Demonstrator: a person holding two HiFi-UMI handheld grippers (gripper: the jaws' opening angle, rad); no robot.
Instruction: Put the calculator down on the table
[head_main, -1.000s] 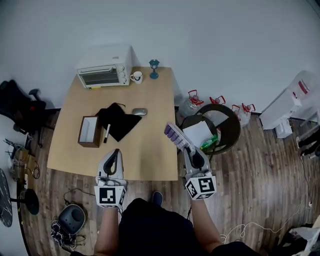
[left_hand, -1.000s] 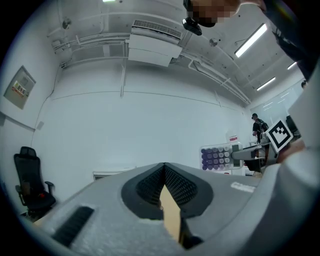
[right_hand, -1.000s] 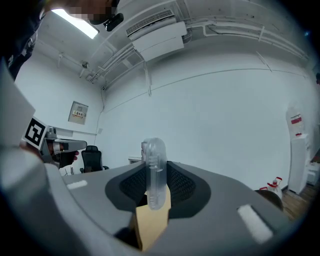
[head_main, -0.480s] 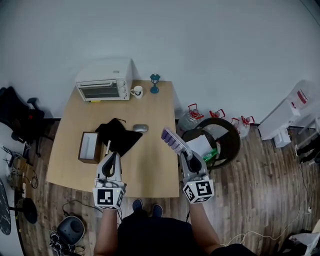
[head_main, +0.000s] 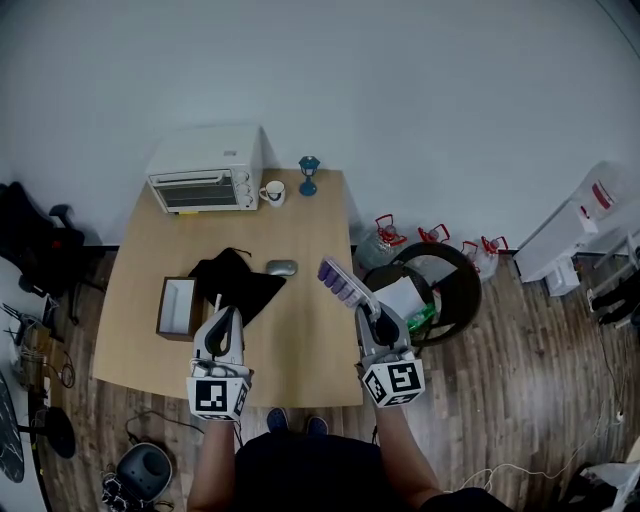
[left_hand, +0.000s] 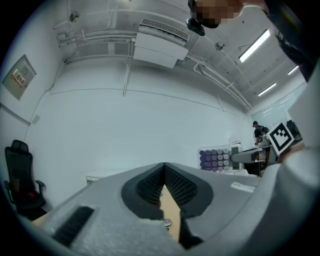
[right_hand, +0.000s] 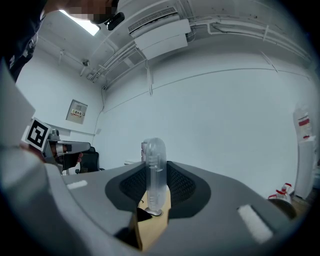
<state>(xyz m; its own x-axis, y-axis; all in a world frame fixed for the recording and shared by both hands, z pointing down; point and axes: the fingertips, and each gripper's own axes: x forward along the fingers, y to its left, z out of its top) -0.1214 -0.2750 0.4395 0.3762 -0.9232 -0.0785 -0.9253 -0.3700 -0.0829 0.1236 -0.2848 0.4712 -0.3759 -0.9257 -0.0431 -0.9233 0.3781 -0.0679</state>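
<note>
The right gripper (head_main: 373, 312) clamps the calculator (head_main: 343, 281) by one end above the right edge of the table (head_main: 300, 335), apparently ready to lower it, while the left gripper (head_main: 223, 318) hovers closed and empty.

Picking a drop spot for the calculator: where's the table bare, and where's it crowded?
Bare: the near right part of the table, between the mouse and the front edge; also the strip between the toaster oven and the black cloth. Crowded: left middle, with box, black cloth and mouse; the back edge holds toaster oven, mug and blue ornament.
</note>
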